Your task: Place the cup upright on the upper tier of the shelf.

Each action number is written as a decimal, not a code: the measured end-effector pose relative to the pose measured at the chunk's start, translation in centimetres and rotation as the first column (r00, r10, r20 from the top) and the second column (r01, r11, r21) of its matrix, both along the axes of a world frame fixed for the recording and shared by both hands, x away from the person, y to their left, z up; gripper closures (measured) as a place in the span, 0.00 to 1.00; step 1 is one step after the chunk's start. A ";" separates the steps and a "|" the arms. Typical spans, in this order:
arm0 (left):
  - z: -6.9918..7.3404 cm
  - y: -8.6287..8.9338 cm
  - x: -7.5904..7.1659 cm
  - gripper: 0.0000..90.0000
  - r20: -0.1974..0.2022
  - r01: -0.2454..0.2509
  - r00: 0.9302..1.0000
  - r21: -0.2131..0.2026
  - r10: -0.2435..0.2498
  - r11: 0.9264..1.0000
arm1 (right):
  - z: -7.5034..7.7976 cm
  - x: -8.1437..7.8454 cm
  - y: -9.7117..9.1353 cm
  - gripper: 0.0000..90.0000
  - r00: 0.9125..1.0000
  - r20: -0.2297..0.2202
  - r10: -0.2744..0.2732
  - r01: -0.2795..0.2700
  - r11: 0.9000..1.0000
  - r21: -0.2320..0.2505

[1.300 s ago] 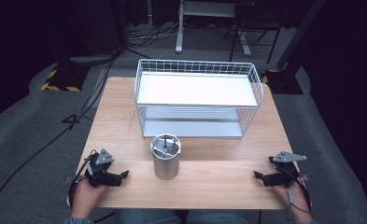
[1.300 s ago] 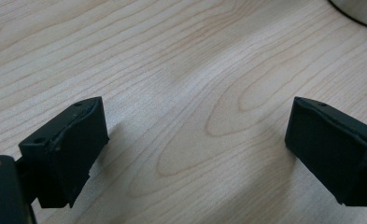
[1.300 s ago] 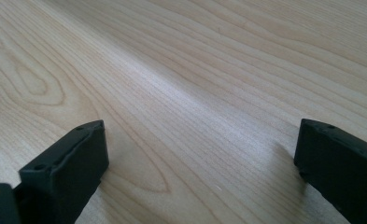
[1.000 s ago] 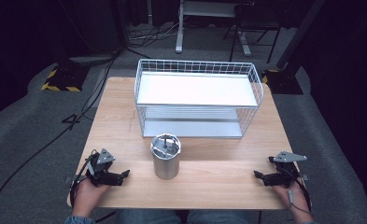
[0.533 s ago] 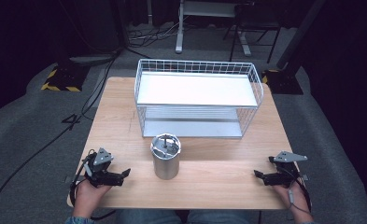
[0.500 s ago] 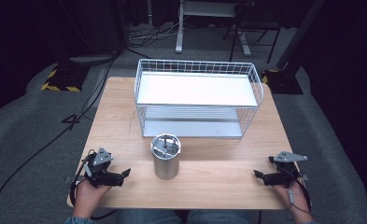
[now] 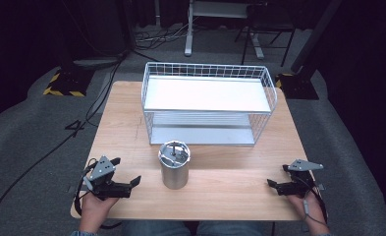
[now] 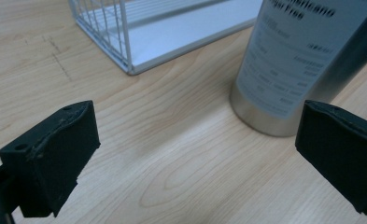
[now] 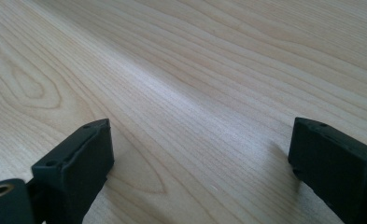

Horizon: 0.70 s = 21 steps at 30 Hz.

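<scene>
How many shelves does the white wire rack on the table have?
2. The wire rack has an upper shelf across its top and a lower shelf near the table, beneath the upper one and partly hidden by it.

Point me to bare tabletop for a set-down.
Free: the table strip left of the rack; the front stretch between the can and the right gripper. Narrower between the left gripper and can. Tight: the gap between can and rack.
</scene>
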<state>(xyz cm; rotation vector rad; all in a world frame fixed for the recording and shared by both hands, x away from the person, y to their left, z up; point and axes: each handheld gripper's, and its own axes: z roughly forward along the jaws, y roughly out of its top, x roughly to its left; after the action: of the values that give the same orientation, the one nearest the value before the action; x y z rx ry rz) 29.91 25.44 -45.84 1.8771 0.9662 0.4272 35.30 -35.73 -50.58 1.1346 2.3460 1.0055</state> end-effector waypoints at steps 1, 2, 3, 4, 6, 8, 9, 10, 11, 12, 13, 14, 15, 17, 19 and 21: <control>0.1 0.0 0.0 0.00 0.002 0.001 1.000 -0.008 -0.001 1.000 | 0.0 0.0 0.0 0.08 1.000 0.000 0.000 0.000 1.000 0.000; 0.2 0.0 -0.1 0.00 0.004 0.003 1.000 -0.013 -0.003 1.000 | 0.0 0.0 0.0 0.08 1.000 0.000 0.000 0.000 1.000 0.000; 0.3 0.1 -0.1 0.00 0.005 0.004 1.000 -0.020 -0.004 1.000 | 0.0 0.0 0.0 0.08 1.000 0.000 0.000 0.000 1.000 0.000; 0.5 0.1 -0.2 0.00 0.008 0.005 1.000 -0.029 -0.005 1.000 | 0.0 0.0 0.0 0.08 1.000 0.000 0.000 0.000 1.000 0.000; 0.8 0.0 -0.2 0.00 0.014 0.006 1.000 -0.028 -0.006 1.000 | 0.0 0.0 0.0 0.08 1.000 0.000 0.001 -0.001 1.000 -0.001; 1.0 -0.2 -0.3 0.00 0.022 0.013 1.000 -0.029 -0.012 1.000 | 0.0 0.0 0.0 0.08 1.000 0.001 0.000 0.000 1.000 -0.001; 1.1 -0.3 -0.4 0.00 0.025 0.014 1.000 -0.029 -0.013 0.999 | 0.0 0.0 0.0 0.08 1.000 0.000 0.000 0.000 1.000 0.000; 1.2 -0.4 -0.4 0.00 0.027 0.020 0.999 -0.028 -0.020 0.999 | 0.0 0.0 0.0 0.08 1.000 0.001 0.000 0.000 1.000 0.000; 1.4 -0.6 -0.5 0.00 0.027 0.025 0.999 -0.029 -0.024 0.999 | 0.0 0.0 0.0 0.08 1.000 0.001 0.000 0.000 1.000 0.000; 1.5 -0.7 -0.5 0.00 0.027 0.031 0.999 -0.028 -0.030 0.999 | 0.0 0.0 0.0 0.08 1.000 0.001 0.000 0.000 1.000 0.000; 1.7 -0.9 -0.5 0.00 0.029 0.034 0.999 -0.030 -0.034 0.999 | 0.0 0.0 0.0 0.08 1.000 0.000 -0.001 0.001 1.000 0.000; 1.9 -1.1 -0.5 0.00 0.034 0.044 0.998 -0.029 -0.043 0.999 | 0.0 0.0 0.0 0.08 1.000 0.001 0.000 0.000 1.000 -0.001; 2.0 -1.2 -0.5 0.00 0.037 0.047 0.998 -0.033 -0.046 0.998 | 0.0 0.0 0.0 0.08 1.000 0.000 0.000 0.000 1.000 0.000; 2.4 -1.7 -0.4 0.00 0.042 0.068 0.997 -0.041 -0.066 0.997 | 0.0 0.0 0.0 0.08 1.000 0.000 0.000 0.000 1.000 0.000; 2.6 -2.0 -0.4 0.00 0.050 0.084 0.995 -0.036 -0.082 0.996 | 0.0 0.0 0.0 0.08 1.000 0.001 -0.001 0.001 1.000 0.000; 2.8 -2.5 -0.4 0.00 0.056 0.102 0.993 -0.034 -0.100 0.994 | 0.0 0.0 0.0 0.08 1.000 0.000 0.000 0.000 1.000 0.000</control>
<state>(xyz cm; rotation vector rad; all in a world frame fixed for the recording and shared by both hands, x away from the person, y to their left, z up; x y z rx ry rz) 29.51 22.99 -43.03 1.8626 0.8343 0.3952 35.29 -35.73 -50.58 1.1341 2.3459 1.0056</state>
